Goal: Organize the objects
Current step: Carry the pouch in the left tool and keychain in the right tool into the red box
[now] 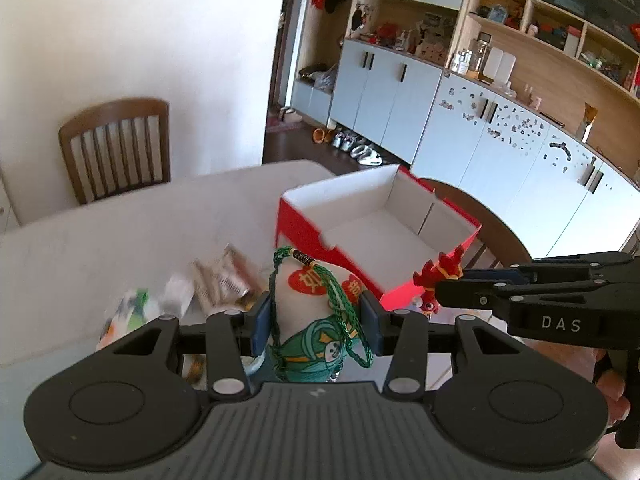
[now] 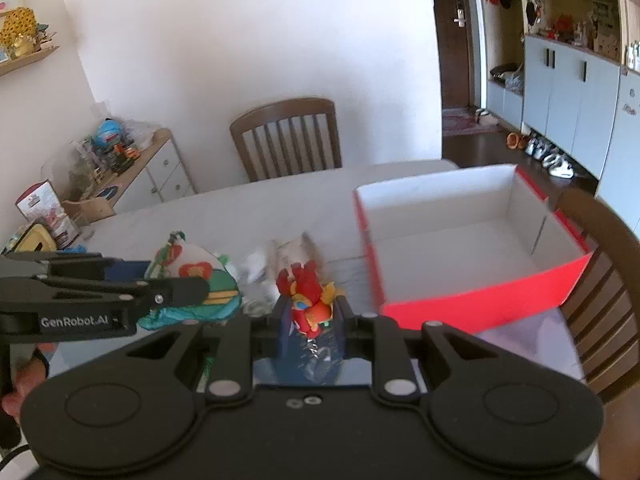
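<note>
Left gripper (image 1: 316,322) clamped on a white-and-teal fabric pouch (image 1: 316,320) with green cord, right gripper (image 2: 310,322) pinched tight on a small red toy figure (image 2: 308,300), both lifted above the white table (image 2: 240,208), empty red box (image 2: 472,296) just beside

wooden chair (image 2: 286,138), blue cabinets (image 1: 394,92), shoes (image 1: 352,146)

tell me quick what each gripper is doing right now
left gripper: closed on the white and green pouch
right gripper: closed on the red toy
</note>
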### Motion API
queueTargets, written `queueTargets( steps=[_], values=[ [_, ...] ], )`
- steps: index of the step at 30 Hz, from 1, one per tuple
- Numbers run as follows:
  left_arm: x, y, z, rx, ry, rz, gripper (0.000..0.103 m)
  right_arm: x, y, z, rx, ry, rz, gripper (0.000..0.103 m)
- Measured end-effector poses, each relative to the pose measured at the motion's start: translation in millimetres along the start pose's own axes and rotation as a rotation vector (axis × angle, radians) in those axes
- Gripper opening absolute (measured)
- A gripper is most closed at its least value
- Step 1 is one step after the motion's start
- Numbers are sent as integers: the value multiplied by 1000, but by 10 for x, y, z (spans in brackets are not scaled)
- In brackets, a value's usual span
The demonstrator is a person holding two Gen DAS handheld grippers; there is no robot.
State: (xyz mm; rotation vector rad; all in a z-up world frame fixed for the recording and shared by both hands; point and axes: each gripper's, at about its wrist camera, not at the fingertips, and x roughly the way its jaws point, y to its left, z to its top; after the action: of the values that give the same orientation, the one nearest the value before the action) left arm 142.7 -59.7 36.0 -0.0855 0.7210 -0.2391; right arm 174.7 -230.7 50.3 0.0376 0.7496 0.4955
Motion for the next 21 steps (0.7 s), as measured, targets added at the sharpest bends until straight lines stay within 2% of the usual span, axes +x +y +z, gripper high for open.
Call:
queueTargets(
  steps=[8,21],
  values=[
    [412,-382,386,39,-4,22,45,35,-504,288,-29,-11,-11,20],
    [1325,-654,836,-8,52,64,45,471,-1251,614,-61,38,-18,20]
  ],
)
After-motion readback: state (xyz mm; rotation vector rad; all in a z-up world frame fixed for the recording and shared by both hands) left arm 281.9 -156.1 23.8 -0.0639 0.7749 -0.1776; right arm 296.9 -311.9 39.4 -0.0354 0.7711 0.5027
